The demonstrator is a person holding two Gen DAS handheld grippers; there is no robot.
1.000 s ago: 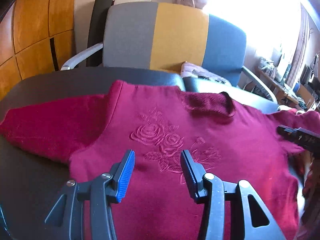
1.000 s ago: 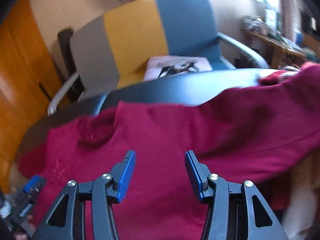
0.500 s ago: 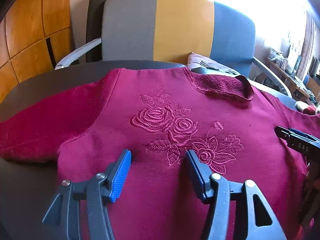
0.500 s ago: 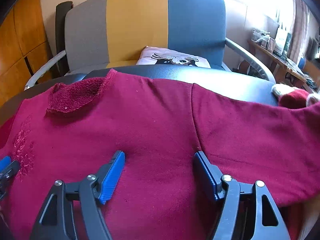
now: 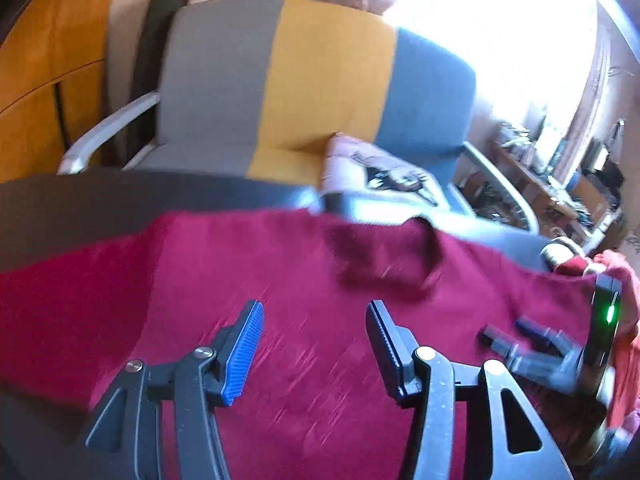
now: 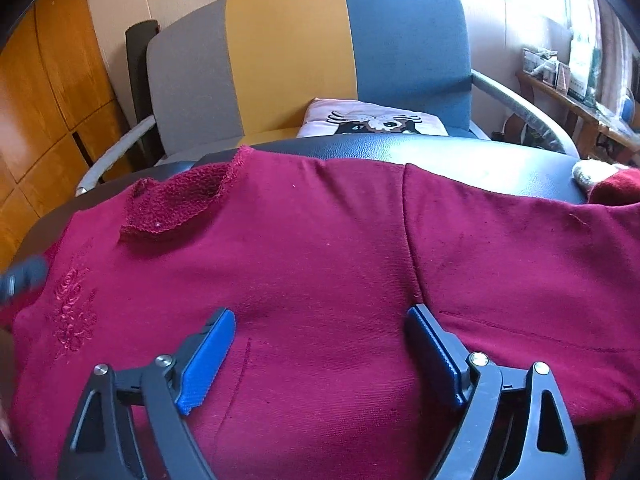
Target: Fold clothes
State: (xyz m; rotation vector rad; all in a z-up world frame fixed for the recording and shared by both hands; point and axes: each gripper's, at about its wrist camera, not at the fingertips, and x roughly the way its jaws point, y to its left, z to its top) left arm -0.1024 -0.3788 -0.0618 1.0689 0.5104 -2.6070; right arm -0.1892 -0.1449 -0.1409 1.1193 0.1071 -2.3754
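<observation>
A dark red sweater (image 6: 328,264) with an embroidered rose pattern (image 6: 74,312) lies spread flat, front up, on a dark round table (image 6: 480,164). Its neck opening (image 6: 180,204) points to the far edge. It also fills the blurred left wrist view (image 5: 280,280). My left gripper (image 5: 314,344) is open and empty above the sweater's chest. My right gripper (image 6: 320,356) is open and empty above the right shoulder seam; it also shows at the right of the left wrist view (image 5: 516,336). The right sleeve (image 6: 560,264) stretches to the right.
A chair (image 6: 304,52) with grey, yellow and blue panels stands behind the table, with a pale printed cushion (image 6: 376,120) on its seat. Wooden cabinets (image 6: 48,92) are at the left. A cluttered shelf (image 6: 568,76) is at the right. Another red garment (image 6: 616,188) lies at the table's right edge.
The left wrist view has swung and is now blurred by motion. The right gripper has opened wider and sits a little lower over the sweater. The sweater lies as before.
</observation>
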